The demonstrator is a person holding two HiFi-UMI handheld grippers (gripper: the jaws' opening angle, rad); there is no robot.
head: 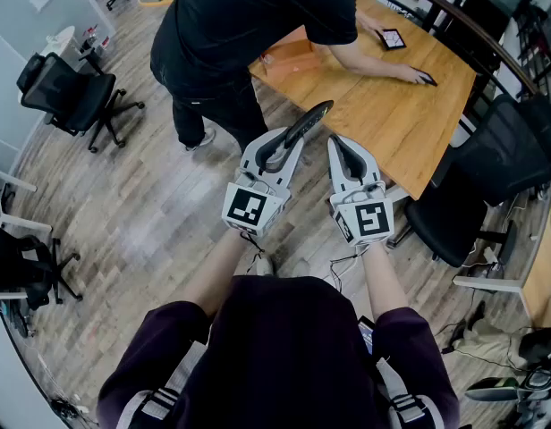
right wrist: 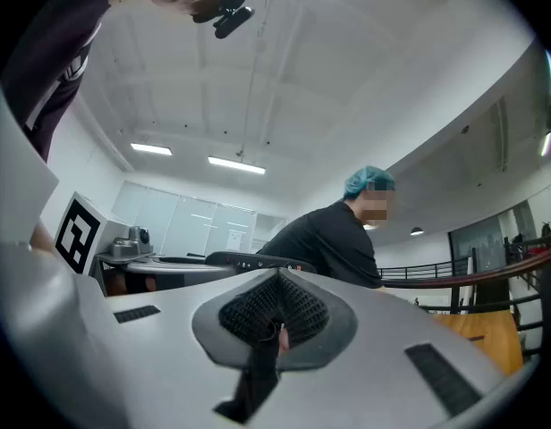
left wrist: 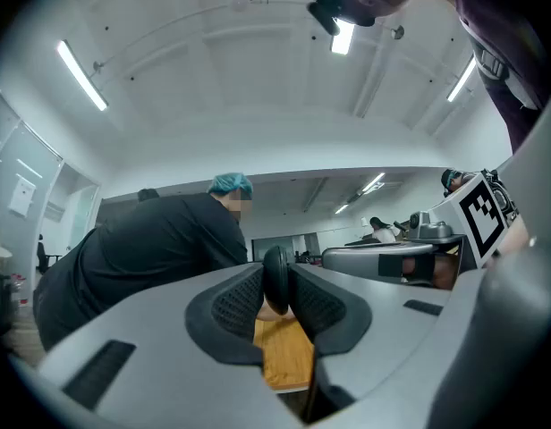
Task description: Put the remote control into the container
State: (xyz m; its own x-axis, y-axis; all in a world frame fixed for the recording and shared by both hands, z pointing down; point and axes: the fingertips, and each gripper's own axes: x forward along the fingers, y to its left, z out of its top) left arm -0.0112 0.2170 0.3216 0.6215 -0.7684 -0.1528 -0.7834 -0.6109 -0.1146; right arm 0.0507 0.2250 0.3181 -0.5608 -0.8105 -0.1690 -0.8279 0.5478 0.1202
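Observation:
A slim black remote control sticks up and forward out of my left gripper, which is shut on its lower end. In the left gripper view the remote shows end-on, pinched between the two dark pads. My right gripper is held close beside the left one, shut with nothing in it. From the right gripper view the remote shows side-on with small buttons. An orange box lies on the wooden table ahead, partly hidden by a person in black.
A person in black leans over the table, one hand on a mouse; a small tablet lies near it. Black office chairs stand at the left and the right. Both grippers hang over the wood floor, short of the table.

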